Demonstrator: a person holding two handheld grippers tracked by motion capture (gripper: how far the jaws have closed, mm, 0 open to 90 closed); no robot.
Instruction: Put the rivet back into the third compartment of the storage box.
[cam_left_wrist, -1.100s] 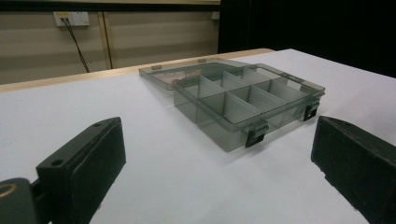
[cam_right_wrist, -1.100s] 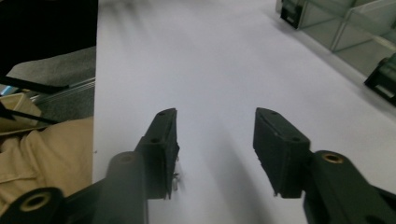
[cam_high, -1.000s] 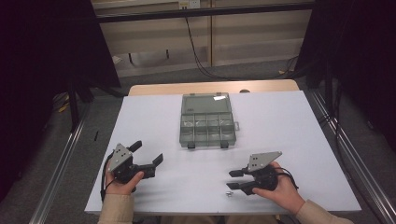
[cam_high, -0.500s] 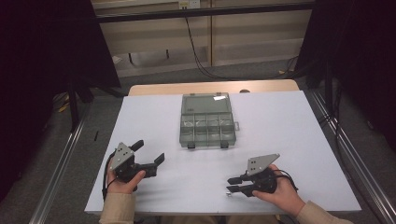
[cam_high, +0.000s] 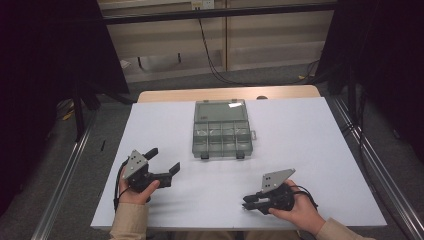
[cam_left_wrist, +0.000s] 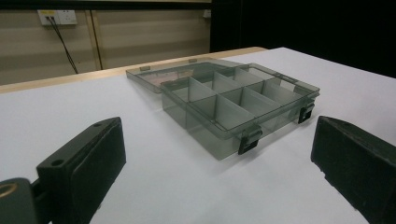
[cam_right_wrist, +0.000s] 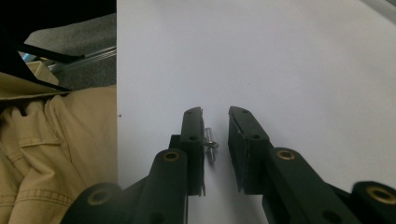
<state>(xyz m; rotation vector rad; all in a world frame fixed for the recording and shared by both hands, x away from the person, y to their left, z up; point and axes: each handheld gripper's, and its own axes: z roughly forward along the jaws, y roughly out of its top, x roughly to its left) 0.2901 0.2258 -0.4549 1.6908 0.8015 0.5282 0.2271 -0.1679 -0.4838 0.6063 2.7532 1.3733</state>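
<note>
Near right on the table (cam_high: 300, 130), right gripper (cam_right_wrist: 215, 123) jaws have just been closing around a small metal rivet (cam_right_wrist: 210, 144), not clamped yet. Left gripper (cam_high: 164, 160) hangs wide, released. Next: pinch fully, carry to the compartment box (cam_high: 221, 132).

1. High view: set above the near edge, faced forward and down over the white table (cam_high: 300, 130).
2. Left gripper view: held low, aimed at the compartment box (cam_left_wrist: 238, 105), shared with the high view (cam_high: 221, 129).
3. Right gripper view: held close, angled down at the table surface.
</note>
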